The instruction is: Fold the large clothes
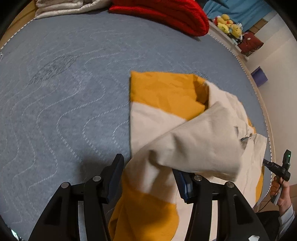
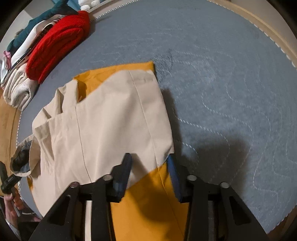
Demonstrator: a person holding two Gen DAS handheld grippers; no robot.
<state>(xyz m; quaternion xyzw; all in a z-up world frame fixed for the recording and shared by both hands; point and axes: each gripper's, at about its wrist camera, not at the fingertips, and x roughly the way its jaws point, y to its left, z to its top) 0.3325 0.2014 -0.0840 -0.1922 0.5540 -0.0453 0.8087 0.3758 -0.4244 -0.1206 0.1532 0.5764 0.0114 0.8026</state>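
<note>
Bed cover [image 1: 55, 83]: a blue-grey quilted surface with pale wavy stitching; it fills the left half of the left wrist view and the right half of the right wrist view [image 2: 232, 83].
Beige blanket [image 1: 61, 7]: folded, at the far left edge of the bed in the left wrist view; in the right wrist view [image 2: 18, 90] it lies rolled at the left, just beside the red one.
Red blanket [image 1: 167, 13]: folded thick, at the far edge of the bed; in the right wrist view [image 2: 57, 44] it rests against a stack of white and dark green cloth.
Left gripper [image 1: 148, 178]: its two dark fingers are spread wide, with the garment's cloth running between them; the right finger is partly under a beige fold. Whether either pad presses the cloth cannot be told.
Garment [image 1: 167, 115]: a large mustard-and-beige piece lying on the bed, right of centre in the left wrist view. A beige flap is folded across the mustard part and reaches down to the left gripper. In the right wrist view [image 2: 111, 115] the beige layer covers most of it, with mustard showing at the far edge and near the fingers.
Right gripper [image 2: 149, 166]: fingers spread apart, the garment's near edge passing between them; the beige corner touches the right finger.
Stuffed toys [image 1: 229, 24]: yellow, on a ledge beyond the bed's far right corner.
Person's hand [image 1: 278, 192]: at the right edge of the left wrist view, wrapped around a black handle.
</note>
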